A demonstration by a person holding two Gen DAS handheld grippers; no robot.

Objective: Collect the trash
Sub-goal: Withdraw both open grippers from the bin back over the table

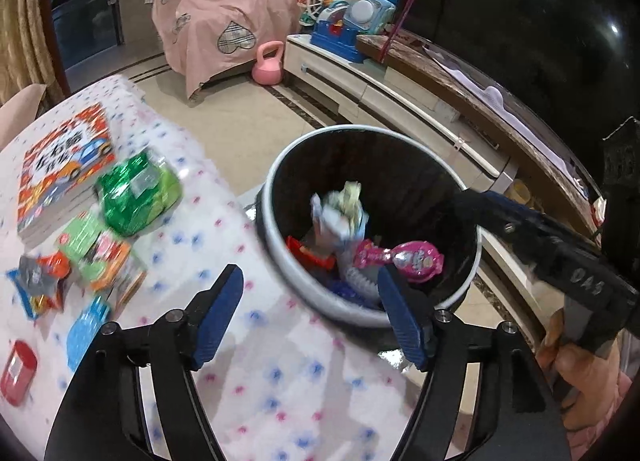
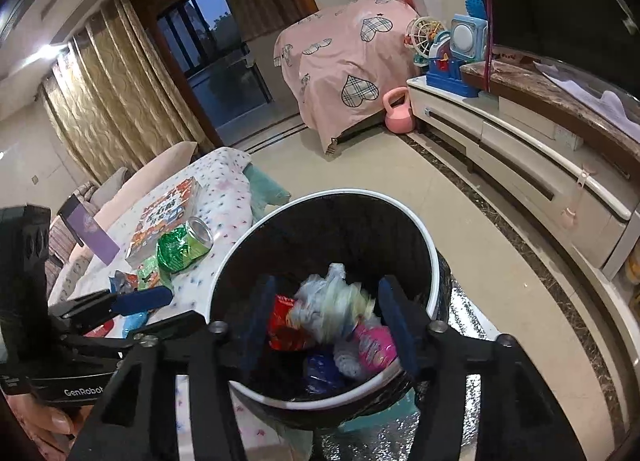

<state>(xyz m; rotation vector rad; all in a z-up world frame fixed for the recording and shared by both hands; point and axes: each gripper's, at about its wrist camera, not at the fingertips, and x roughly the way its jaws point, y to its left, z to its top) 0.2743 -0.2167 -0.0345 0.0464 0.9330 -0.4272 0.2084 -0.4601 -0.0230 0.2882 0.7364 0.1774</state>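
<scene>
A black bin with a white rim (image 1: 280,181) (image 2: 424,237) stands beside the cloth-covered table (image 1: 248,361). A blurred white and pale green wrapper (image 1: 340,209) (image 2: 332,301) is in mid-air inside the bin, above a pink wrapper (image 1: 404,257) (image 2: 376,345) and a red one (image 2: 284,321). My right gripper (image 2: 326,321) is open over the bin mouth, empty. My left gripper (image 1: 310,313) is open and empty over the table edge next to the bin. On the table lie a green foil can (image 1: 136,193) (image 2: 184,245) and several snack wrappers (image 1: 96,253).
A picture book (image 1: 60,165) lies at the table's far left, a red item (image 1: 18,373) at its near left. A low white TV cabinet (image 2: 520,165) with toys runs along the right. A pink kettlebell (image 2: 398,109) and a pink-covered piece of furniture (image 2: 348,61) stand beyond.
</scene>
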